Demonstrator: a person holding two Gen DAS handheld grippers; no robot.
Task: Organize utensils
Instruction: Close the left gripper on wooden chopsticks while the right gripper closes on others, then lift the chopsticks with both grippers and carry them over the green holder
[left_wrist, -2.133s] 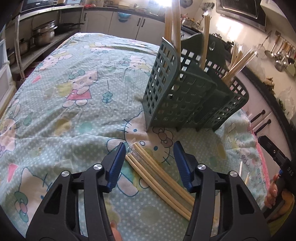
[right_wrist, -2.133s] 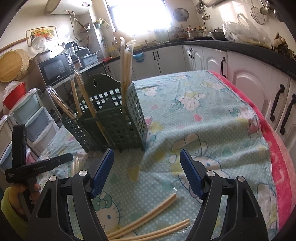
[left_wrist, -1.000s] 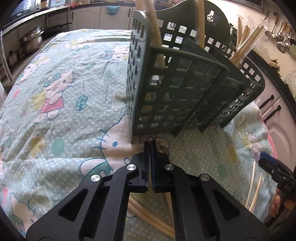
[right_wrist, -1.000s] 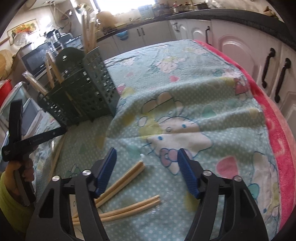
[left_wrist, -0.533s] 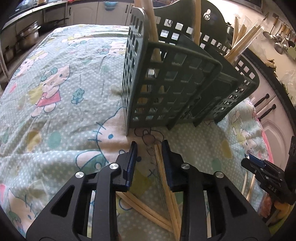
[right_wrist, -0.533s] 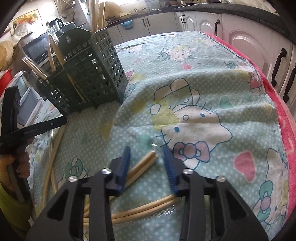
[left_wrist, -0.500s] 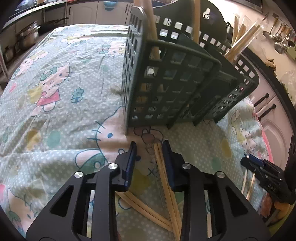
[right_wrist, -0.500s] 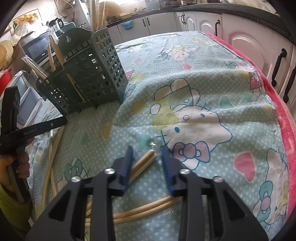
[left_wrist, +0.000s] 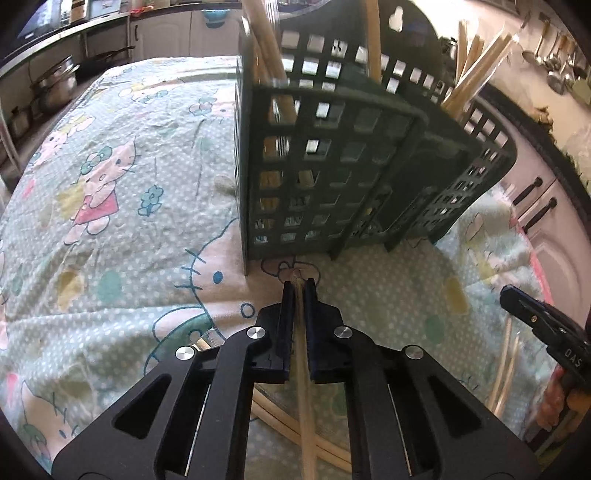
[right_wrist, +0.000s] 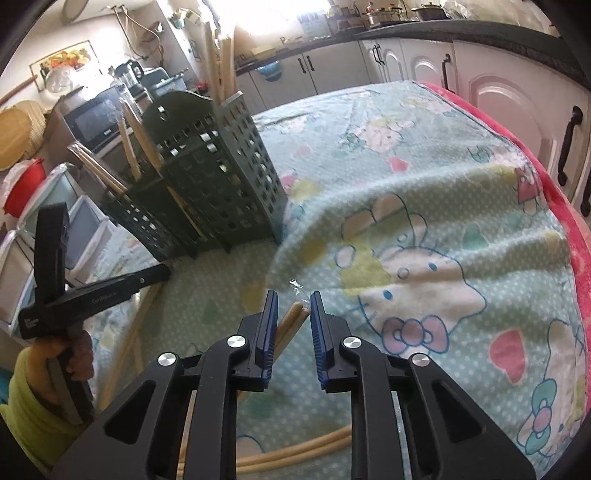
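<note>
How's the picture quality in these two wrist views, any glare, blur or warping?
Left wrist view: the rack is motion-blurred near its top, and the fisheye bends the cabinets at the right edge. Right wrist view: the window is blown out white, the cloth stays fairly sharp, and the corners go black.
</note>
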